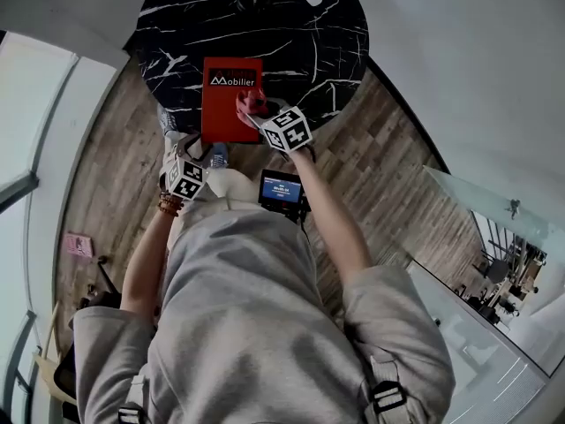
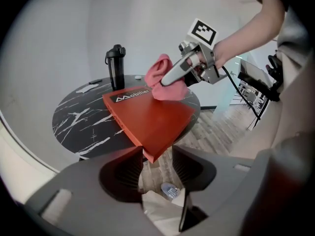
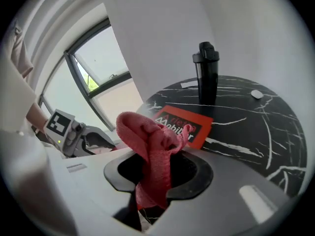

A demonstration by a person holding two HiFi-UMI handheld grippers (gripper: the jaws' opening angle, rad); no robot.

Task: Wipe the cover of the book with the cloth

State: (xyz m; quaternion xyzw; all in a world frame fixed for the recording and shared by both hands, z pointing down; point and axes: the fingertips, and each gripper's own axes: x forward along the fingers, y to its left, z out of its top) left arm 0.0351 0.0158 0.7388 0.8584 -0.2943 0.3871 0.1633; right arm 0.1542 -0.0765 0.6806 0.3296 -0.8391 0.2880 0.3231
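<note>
While the left gripper (image 2: 156, 157), jaws set wide, pinches the lower corner of the red book (image 1: 225, 104) lying upper centre on the black surface (image 1: 309, 51), the right gripper (image 3: 160, 173) has its jaws clamped on the pink cloth (image 1: 252, 106) at the cover's right edge, so wiping seems under way, not finished.

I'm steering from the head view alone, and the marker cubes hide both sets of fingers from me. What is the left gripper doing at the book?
Observer: The left gripper's fingers stand apart, with the near corner of the red book poking between them. I can't tell whether they press on it.
Operator: And does the right one really have the cloth?
Observer: Yes. The right gripper is shut on the pink cloth, which bunches up above its fingers.
</note>
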